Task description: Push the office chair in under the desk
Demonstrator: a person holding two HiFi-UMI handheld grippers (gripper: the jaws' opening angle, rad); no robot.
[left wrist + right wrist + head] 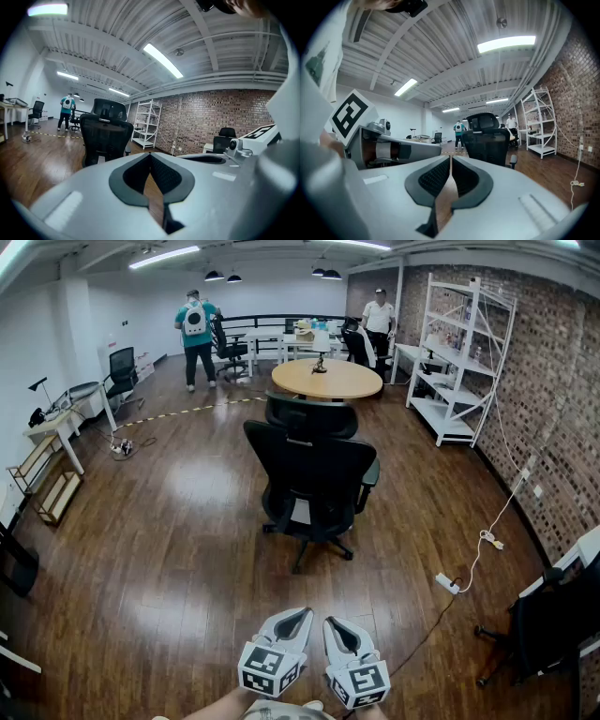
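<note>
Office chair (314, 479) stands before round table (327, 379), shelving (442, 414) and cable (488, 538) at right

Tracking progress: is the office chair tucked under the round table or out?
Out: the office chair stands on the floor, short of the round table.

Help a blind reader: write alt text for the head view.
A black office chair stands on the wood floor, back to the camera, a round table beyond. The left gripper and right gripper, both shut and empty, point toward it.
</note>
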